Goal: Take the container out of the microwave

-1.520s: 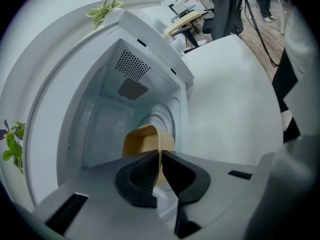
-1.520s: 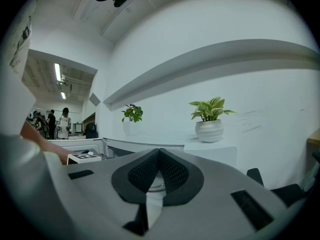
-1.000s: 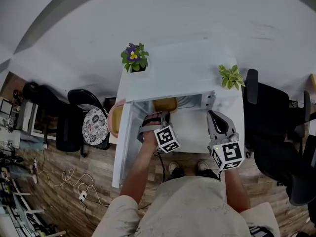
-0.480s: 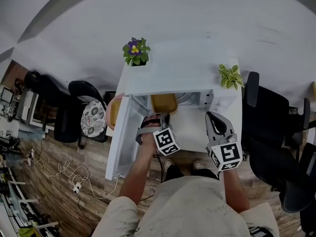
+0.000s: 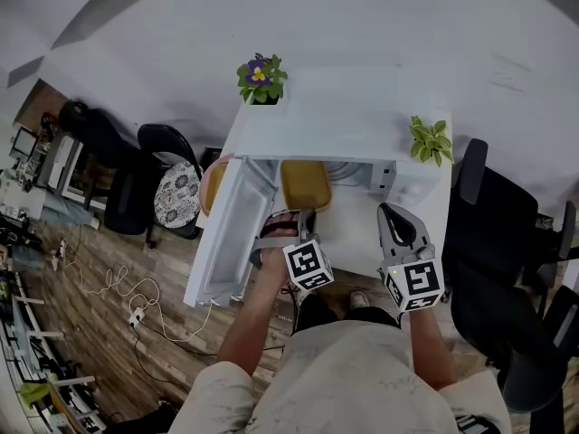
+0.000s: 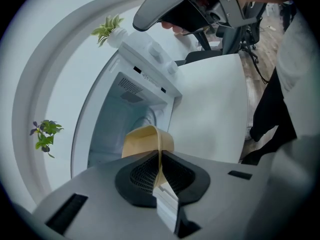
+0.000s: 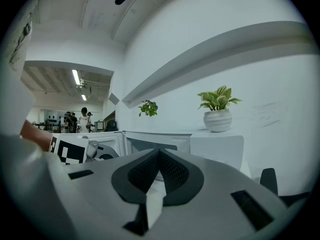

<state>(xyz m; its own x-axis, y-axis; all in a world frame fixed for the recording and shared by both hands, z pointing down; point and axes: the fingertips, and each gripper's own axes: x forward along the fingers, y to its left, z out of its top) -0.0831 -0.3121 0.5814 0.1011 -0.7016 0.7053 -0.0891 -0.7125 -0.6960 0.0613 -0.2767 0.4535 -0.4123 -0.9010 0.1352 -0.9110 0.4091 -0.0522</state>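
A tan container sticks halfway out of the white microwave, whose door hangs open to the left. My left gripper is shut on the container's near rim. In the left gripper view the thin tan rim is pinched between the black pads of that gripper, with the microwave cavity behind it. My right gripper hovers over the white table in front of the microwave, shut and empty. Its pads meet in the right gripper view.
Two potted plants stand on the microwave: a purple-flowered one at left, a green one at right. Black office chairs stand to the right. More chairs and floor cables lie to the left.
My left gripper has drawn back toward me with the container's rim, so more of the container shows outside the cavity. The right gripper has stayed in place.
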